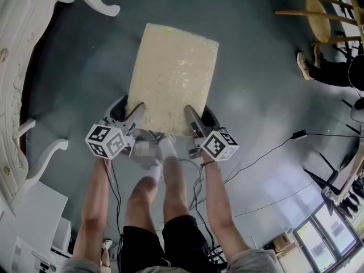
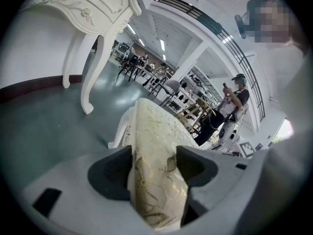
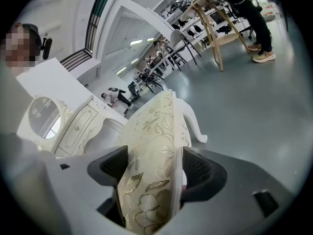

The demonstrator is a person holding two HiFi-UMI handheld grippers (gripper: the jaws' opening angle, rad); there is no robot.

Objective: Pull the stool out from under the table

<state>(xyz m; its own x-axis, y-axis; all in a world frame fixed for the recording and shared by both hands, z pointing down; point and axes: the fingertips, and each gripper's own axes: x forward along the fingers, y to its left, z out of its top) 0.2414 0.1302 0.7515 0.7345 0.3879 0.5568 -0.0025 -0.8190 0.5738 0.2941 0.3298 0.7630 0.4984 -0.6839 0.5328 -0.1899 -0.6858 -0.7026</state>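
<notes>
1. Clamping the near edge of the stool [image 1: 172, 73] from both sides: left gripper [image 1: 131, 117] closed on the left corner, right gripper [image 1: 197, 121] closed on the right corner, pads pressed flat against the gold-patterned cushion [image 3: 151, 146].
2. Just below the grippers, bare legs and white socks [image 1: 168, 148], partly covered by a mosaic patch. Forearms cut off at the lower edge of the head view.
3. Set on the grey-green floor [image 1: 250, 95], out in the open and well apart from the white carved table [image 1: 17, 67] at the left. Only a rim and curled feet of that table in frame.
4. Hidden beneath the cushion in the head view, the stool's frame. One curved white leg [image 3: 196, 127] caught in the right gripper view.
5. Trailing over the floor to the right, black cables [image 1: 267, 152], ends lost off frame.
6. Farther off, a round wooden seat [image 1: 318, 16] and a bystander's shoe [image 1: 303, 65], body cut at the edge. Possibly a phone held by a standing person [image 2: 230, 106], too small to confirm.
</notes>
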